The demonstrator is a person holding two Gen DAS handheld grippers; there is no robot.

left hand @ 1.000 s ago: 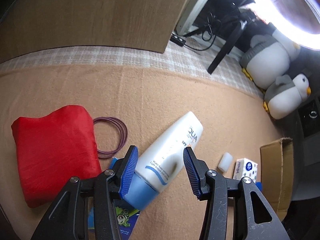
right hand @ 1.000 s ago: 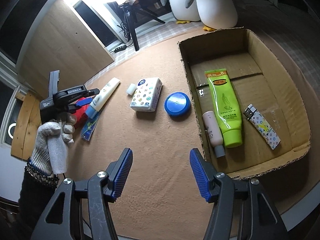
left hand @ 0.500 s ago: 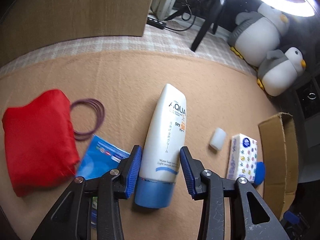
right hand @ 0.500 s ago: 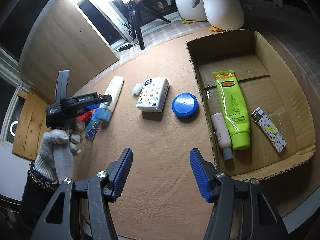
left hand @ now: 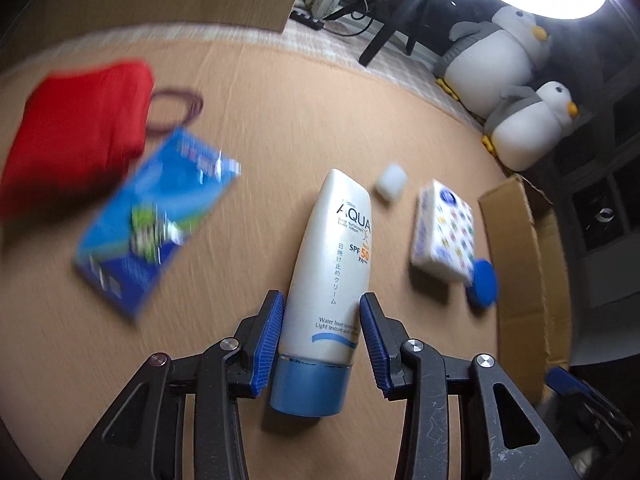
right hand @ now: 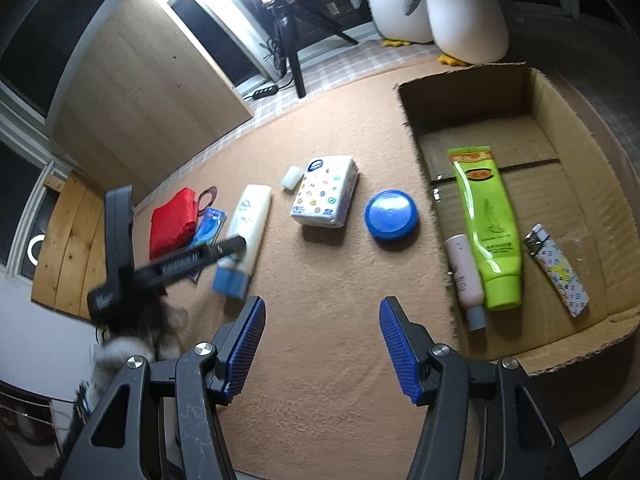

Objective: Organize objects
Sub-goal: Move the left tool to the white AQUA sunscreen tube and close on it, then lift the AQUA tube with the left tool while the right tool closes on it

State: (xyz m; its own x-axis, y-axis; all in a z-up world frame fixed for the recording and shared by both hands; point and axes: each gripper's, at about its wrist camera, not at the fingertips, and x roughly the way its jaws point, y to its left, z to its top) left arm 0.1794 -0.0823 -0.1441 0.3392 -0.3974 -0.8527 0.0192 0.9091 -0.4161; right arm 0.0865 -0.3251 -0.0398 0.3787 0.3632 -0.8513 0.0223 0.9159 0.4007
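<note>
A white sunscreen tube point(left hand: 336, 264) with a blue cap sits between the blue pads of my left gripper point(left hand: 320, 320), which is shut on its lower body just above the cap. The cap end hangs a little above the tan mat. The right wrist view shows the same tube point(right hand: 250, 220) carried by a gloved hand. My right gripper point(right hand: 322, 340) stands open over bare mat with nothing between its fingers. To the right stands the cardboard box point(right hand: 540, 92), holding a green tube point(right hand: 486, 224), a pink bottle point(right hand: 464, 272) and a patterned lighter point(right hand: 558, 270).
On the mat lie a tissue pack point(right hand: 324, 192), a blue round lid point(right hand: 391, 214) and a small white cap point(right hand: 291, 178). A red pouch point(left hand: 76, 136), a blue packet point(left hand: 156, 216) and purple hair ties point(left hand: 176, 108) lie at the left. Plush penguins point(left hand: 492, 60) sit behind.
My left gripper closed on the sunscreen tube and carried it right, toward the tissue pack and box. The blue packet under it is now uncovered. The right gripper stayed still.
</note>
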